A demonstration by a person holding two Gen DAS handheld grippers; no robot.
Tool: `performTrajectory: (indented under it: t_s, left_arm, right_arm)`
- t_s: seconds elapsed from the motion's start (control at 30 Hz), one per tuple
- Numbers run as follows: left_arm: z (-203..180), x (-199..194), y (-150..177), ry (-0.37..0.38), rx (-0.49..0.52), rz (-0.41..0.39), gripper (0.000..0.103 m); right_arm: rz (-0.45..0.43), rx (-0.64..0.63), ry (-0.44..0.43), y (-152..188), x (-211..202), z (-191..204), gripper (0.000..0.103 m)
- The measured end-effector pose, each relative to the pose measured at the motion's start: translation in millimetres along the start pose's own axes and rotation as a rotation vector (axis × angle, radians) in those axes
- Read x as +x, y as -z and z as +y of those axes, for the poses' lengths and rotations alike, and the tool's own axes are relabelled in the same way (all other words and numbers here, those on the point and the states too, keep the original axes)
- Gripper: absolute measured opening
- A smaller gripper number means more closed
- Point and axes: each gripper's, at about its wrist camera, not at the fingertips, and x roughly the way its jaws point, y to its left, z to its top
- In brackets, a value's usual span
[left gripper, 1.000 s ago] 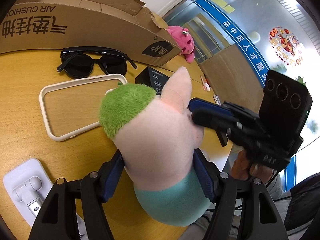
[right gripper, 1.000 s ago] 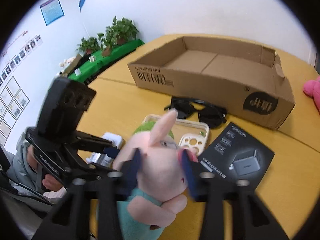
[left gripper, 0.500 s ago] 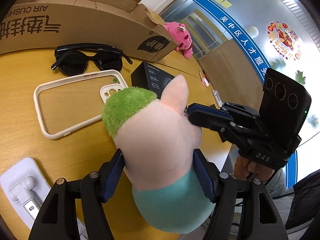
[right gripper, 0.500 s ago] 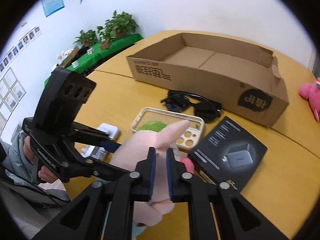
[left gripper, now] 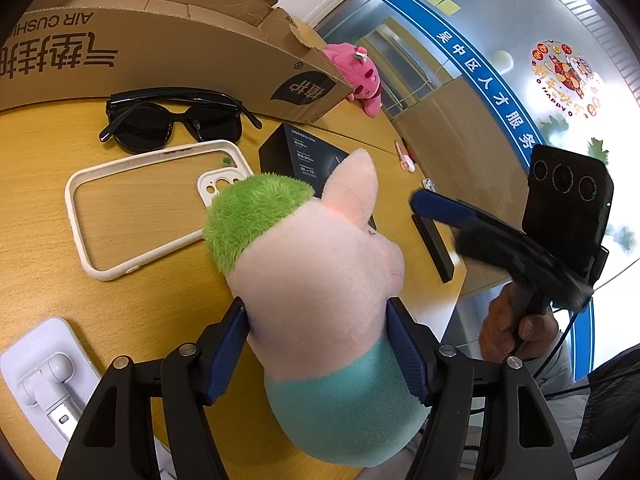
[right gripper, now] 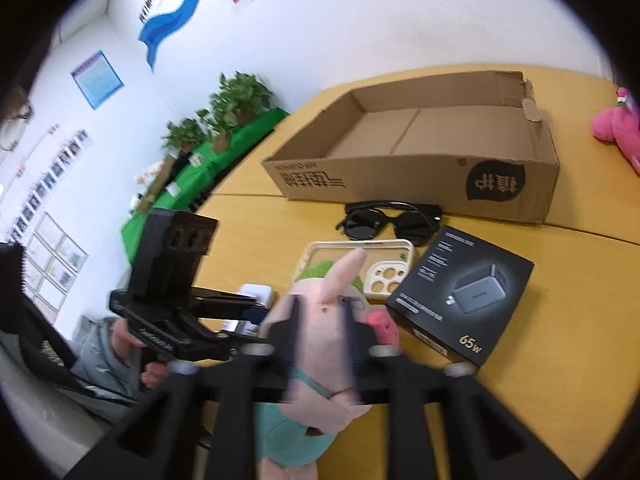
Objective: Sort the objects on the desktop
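A pink plush pig (left gripper: 320, 280) with a green tuft and teal shirt is held above the yellow table (left gripper: 48, 208). My left gripper (left gripper: 320, 344) is shut on its body. My right gripper (right gripper: 322, 332) stands open just in front of the pig's head (right gripper: 328, 320), apart from it; in the left wrist view its blue fingertip (left gripper: 436, 204) hangs off to the right of the pig. Beyond lie black sunglasses (left gripper: 172, 120), a cream phone case (left gripper: 152, 204), a black charger box (right gripper: 464, 292) and an open cardboard box (right gripper: 420, 156).
A white device (left gripper: 44, 372) lies at the near left edge. A pink plush toy (left gripper: 360, 76) sits behind the cardboard box's right end. A pen (left gripper: 402, 156) and a dark bar (left gripper: 434, 248) lie at the table's right side.
My right gripper has opened and pulled back from the pig's ear. The left gripper still holds the pig and has barely moved.
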Motion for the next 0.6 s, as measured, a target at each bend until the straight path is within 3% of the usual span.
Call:
performTrajectory:
  t_s: [0.07,0.17,0.23,0.27,0.3,0.43,0.6]
  left_arm:
    - [-2,-1,1,-0.003,0.008,-0.003,0.072]
    - [-3,-1,2,-0.007,0.012,-0.007,0.072]
    - [-4,-1,2,-0.009,0.018,-0.008,0.072]
    - [-5,-1,2,-0.011,0.020,-0.009,0.072]
    - [-4,0,2,-0.016,0.018,-0.005,0.072]
    - [-2,1,4,-0.004,0.008,-0.002,0.072]
    - [-1,2,4,0.000,0.006,0.000,0.072]
  right_arm:
    - [0.002,-0.029,-0.009,0,8,7,0.078]
    - [0.018,-0.059,0.004,-2,23,12,0.074]
    - [0.028,-0.068,-0.004,-2,29,11,0.055]
    - [0.050,-0.071,-0.013,-2,34,11,0.033]
    - [0.068,-0.076,-0.006,0,38,11,0.021]
    - [0.093,-0.057,-0.005,2,41,5,0.018]
    - [0.087,-0.085,0.033,6,37,10,0.005]
